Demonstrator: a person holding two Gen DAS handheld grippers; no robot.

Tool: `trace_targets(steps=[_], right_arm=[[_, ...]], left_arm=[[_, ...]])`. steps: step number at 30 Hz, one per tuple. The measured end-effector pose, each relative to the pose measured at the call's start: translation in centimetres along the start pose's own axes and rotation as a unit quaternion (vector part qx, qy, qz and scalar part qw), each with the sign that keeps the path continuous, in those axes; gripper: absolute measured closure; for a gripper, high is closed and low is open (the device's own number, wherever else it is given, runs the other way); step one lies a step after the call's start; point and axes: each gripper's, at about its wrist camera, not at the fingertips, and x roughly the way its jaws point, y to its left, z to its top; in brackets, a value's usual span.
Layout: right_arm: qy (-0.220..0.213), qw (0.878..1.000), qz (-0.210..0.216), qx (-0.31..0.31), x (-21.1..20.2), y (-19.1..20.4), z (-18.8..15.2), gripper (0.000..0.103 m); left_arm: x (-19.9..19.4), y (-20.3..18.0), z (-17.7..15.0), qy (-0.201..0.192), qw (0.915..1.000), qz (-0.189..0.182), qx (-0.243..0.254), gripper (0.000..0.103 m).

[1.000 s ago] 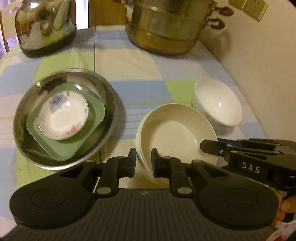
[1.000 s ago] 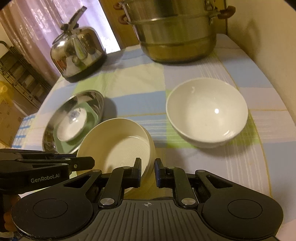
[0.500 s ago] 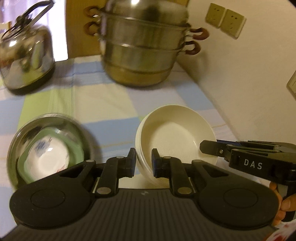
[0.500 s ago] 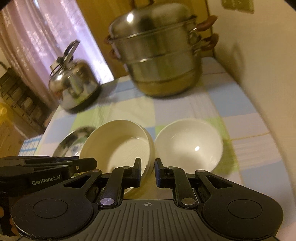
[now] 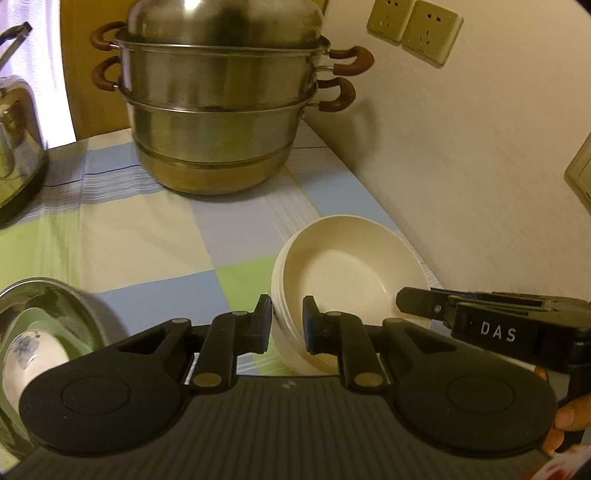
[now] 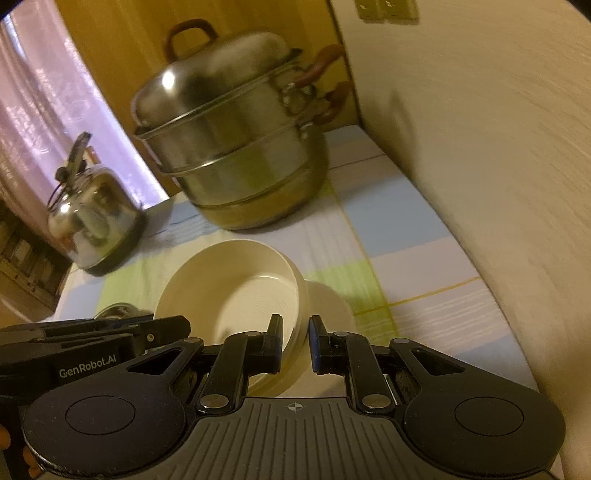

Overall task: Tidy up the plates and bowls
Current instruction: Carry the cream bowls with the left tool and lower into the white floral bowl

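I hold the cream bowl with both tongs at once. My left tongs are nearly closed, pinching the bowl's near left rim with 1 finger inside and 1 outside. My right tongs are nearly closed too, clamped on the near right rim the same way. The bowl hangs tilted between them, above the checked tabletop.

In the right wrist view, the white bowl peeks out just behind the cream bowl's right edge, sitting on the tabletop. I cannot tell whether the 2 touch.

At the near left, in the left wrist view, the steel basin sits at the picture's edge with a green square plate and a small blue-patterned bowl inside it. It is well apart from the cream bowl, with bare cloth between them.

At the far side, the tall steamer pot stands on the tabletop, and the kettle stands to its left. A wide stretch of open cloth lies between the pot and the bowl I carry.

The wall runs close along the right edge of the tabletop, just beside the bowl, with 2 sockets high up.
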Motion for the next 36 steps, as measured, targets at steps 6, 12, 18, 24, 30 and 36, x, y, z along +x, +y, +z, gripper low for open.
trace_targets(steps=[6,12,18,24,30,36], right_arm=[[0.009,1.000,-0.012,0.010,1.3,-1.2,-0.2,0.088],[0.016,1.000,-0.013,0.018,2.3,-2.0,-0.5,0.088],[0.027,0.999,-0.014,0.018,3.2,-2.3,-0.6,0.088],[0.033,0.999,-0.013,0.021,3.6,-2.5,-0.6,0.088],[0.030,0.999,-0.010,0.024,3.6,-2.6,-0.6,0.088],[0.025,0.999,-0.014,0.026,3.4,-2.6,-0.5,0.087]], left_arm=[[1.9,-0.3,0.0,0.016,0.9999,-0.001,0.003,0.088],[3.2,-0.2,-0.2,0.029,0.9996,0.001,0.001,0.088],[3.8,0.0,-0.3,0.037,0.9993,0.002,0.001,0.088],[4.1,0.0,-0.4,0.042,0.9991,0.003,-0.002,0.088],[4.2,0.2,-0.4,0.047,0.9989,-0.001,-0.009,0.084],[4.1,0.2,-0.4,0.046,0.9989,-0.002,-0.012,0.081]])
